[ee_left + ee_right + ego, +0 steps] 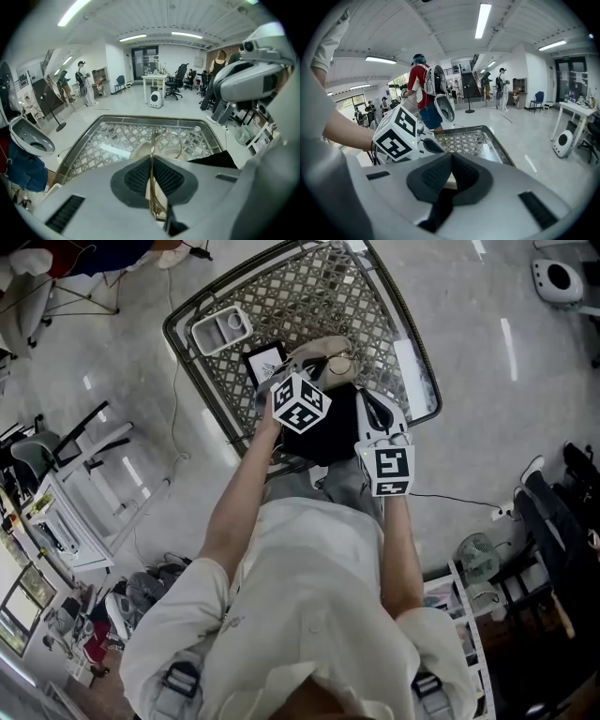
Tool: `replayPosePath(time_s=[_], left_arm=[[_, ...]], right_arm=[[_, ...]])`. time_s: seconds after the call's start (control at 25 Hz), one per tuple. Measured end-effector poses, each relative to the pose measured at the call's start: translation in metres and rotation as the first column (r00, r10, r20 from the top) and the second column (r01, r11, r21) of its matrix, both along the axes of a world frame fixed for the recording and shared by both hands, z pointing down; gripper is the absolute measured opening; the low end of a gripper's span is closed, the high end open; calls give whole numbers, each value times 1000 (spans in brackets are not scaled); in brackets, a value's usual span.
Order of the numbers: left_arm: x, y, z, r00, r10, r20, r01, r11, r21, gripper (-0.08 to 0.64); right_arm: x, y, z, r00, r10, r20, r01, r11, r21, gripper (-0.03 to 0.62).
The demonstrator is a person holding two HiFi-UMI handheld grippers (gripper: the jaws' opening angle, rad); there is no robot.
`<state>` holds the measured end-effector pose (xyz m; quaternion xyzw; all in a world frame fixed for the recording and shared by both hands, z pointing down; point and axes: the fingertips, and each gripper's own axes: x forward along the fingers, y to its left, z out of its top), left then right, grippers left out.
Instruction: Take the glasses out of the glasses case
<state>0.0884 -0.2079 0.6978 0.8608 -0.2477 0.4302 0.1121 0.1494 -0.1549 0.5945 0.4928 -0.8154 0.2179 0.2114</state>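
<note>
Left tongs (pixel 151 164) clenched on the thin gold frame of the glasses (pixel 152 141), which stand edge-on over the open beige glasses case (pixel 139 153), toward the near edge of the lattice bench (pixel 108 136). Right tongs (pixel 450 165), just beside, closed on the case's edge.

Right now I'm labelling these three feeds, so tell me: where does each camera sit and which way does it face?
Head view: on the person's head, looking steeply down at the lattice table; shirt and arms show.
Left gripper view: on the left gripper, facing across the table into the room; jaws pinch the glasses.
Right gripper view: on the right gripper, facing along the table; jaws on the beige glasses case, left forearm beside.
Shared: all three show the table; each gripper view catches the other gripper.
</note>
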Motion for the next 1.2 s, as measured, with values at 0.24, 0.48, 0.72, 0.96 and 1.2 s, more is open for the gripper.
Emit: replayPosePath(time_s=[0.24, 0.48, 0.72, 0.96, 1.2], left_arm=[[-8, 3, -29, 999, -29, -44, 31, 999, 43, 29], [-20, 7, -63, 994, -50, -93, 59, 994, 89, 29], [-32, 16, -96, 988, -65, -143, 84, 988, 132, 29], [-45, 28, -128, 978, -73, -193, 107, 979, 172, 29], [-60, 42, -161, 967, -69, -246, 123, 970, 211, 29]], right_arm=[[-2, 1, -15, 1000, -9, -28, 10, 999, 38, 6], [-5, 3, -29, 999, -10, -53, 13, 998, 69, 6], [-10, 8, -45, 998, -7, -66, 14, 995, 102, 6], [-19, 19, -62, 998, 3, -69, 6, 991, 131, 6], [-29, 32, -83, 996, 4, -87, 10, 987, 161, 6]])
